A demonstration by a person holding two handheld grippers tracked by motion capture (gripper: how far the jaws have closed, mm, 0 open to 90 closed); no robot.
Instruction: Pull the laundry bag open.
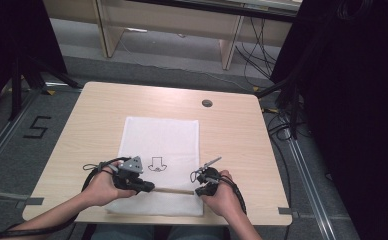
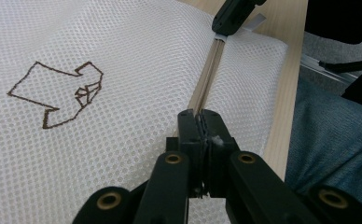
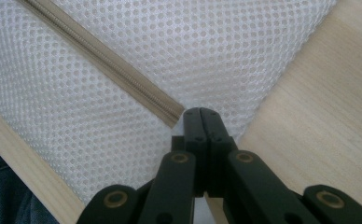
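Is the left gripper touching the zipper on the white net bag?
Touching. In the left gripper view, the left gripper has its jaws shut on the near end of the tan zipper that runs across the white mesh bag.

Even overhead light, soft shadows, dark edges, sharp close-ups.

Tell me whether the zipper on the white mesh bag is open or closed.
Closed, along the stretch that shows: the tan zipper runs as one joined strip across the mesh bag, no gap between its halves. Both grippers pinch its ends.
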